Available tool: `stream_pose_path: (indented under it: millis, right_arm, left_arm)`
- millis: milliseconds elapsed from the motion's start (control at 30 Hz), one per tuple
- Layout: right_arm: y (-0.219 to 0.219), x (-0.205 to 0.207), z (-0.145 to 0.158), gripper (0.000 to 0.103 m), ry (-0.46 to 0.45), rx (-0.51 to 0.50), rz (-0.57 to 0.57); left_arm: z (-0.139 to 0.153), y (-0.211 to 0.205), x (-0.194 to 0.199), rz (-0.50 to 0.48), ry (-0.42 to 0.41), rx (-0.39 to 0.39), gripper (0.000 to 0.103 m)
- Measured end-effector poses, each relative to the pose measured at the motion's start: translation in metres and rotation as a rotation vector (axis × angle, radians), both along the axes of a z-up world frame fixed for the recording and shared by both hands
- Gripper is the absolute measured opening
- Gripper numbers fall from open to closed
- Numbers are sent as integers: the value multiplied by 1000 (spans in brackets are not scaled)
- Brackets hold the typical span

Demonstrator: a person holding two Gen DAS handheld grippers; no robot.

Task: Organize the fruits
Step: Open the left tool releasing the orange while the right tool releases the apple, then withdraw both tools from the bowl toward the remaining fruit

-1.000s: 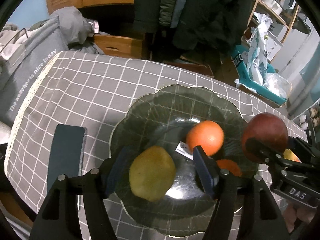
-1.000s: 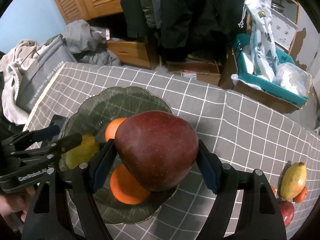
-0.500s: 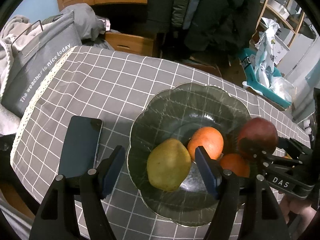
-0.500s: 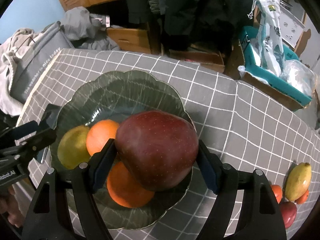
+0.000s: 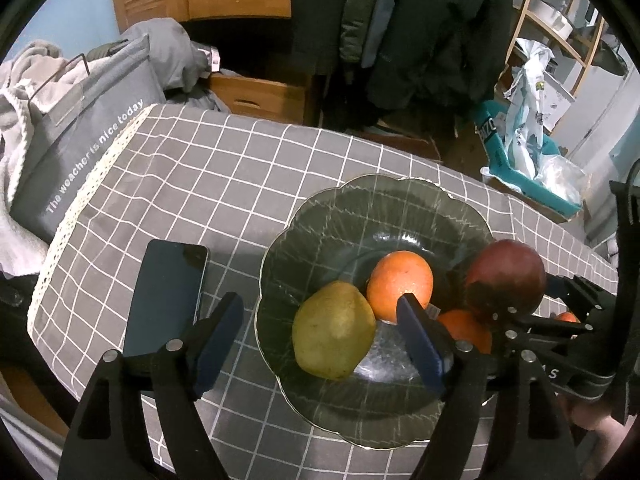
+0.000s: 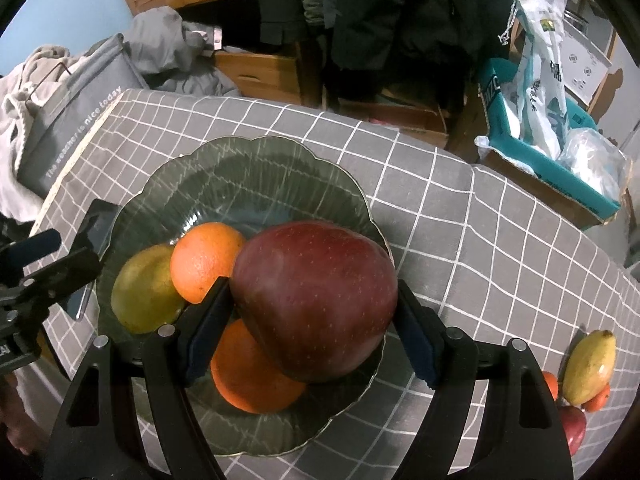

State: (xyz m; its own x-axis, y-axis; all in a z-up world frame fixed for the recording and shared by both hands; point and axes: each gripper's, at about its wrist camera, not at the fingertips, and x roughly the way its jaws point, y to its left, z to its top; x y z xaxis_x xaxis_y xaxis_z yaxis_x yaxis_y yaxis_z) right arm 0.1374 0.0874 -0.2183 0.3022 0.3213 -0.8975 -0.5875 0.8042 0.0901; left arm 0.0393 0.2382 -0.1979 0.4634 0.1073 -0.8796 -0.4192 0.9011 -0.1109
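Note:
A dark glass scalloped bowl (image 5: pixel 360 208) (image 6: pixel 256 168) sits on the grey checked tablecloth. In it lie a yellow-green pear (image 5: pixel 334 330) (image 6: pixel 146 294) and two oranges (image 5: pixel 400 284) (image 6: pixel 206 260), the second orange (image 6: pixel 252 376) nearer the front. My right gripper (image 6: pixel 312 328) is shut on a dark red apple (image 6: pixel 316 300) (image 5: pixel 506 274) and holds it over the bowl's right side. My left gripper (image 5: pixel 320 336) is open and empty, drawn back at the bowl's near left rim, its fingers on either side of the pear.
A dark phone (image 5: pixel 166 296) lies left of the bowl. At the table's right lie a yellow mango (image 6: pixel 590 366), small orange fruits (image 6: pixel 598 398) and a red apple (image 6: pixel 572 428). A grey bag (image 5: pixel 80 148) stands at the left edge. A teal box (image 6: pixel 560 168) is beyond the table.
My left gripper has let go of the pear in the bowl and drawn back toward me. My right gripper has carried the apple further over the bowl.

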Motion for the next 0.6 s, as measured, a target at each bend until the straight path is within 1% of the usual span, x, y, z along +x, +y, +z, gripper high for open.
stream_pose_path:
  millis: [300,367,467,600]
  right_arm:
    - [-3,-2,1,80,1,23,-8]
    - [-5,-4,7,89,-14,60,-13]
    - [-4,-5,20,89,-59,75,-12]
    - [-7,-5,37,89,-82,97,-22]
  left_arm:
    - [10,0,-4,1,-26,4,80]
    - [12,2,-6,5,-31,3,80]
    - [15,2,-8,10,-39,0,80]
    - [19,2,-10,12,-50,0,80]
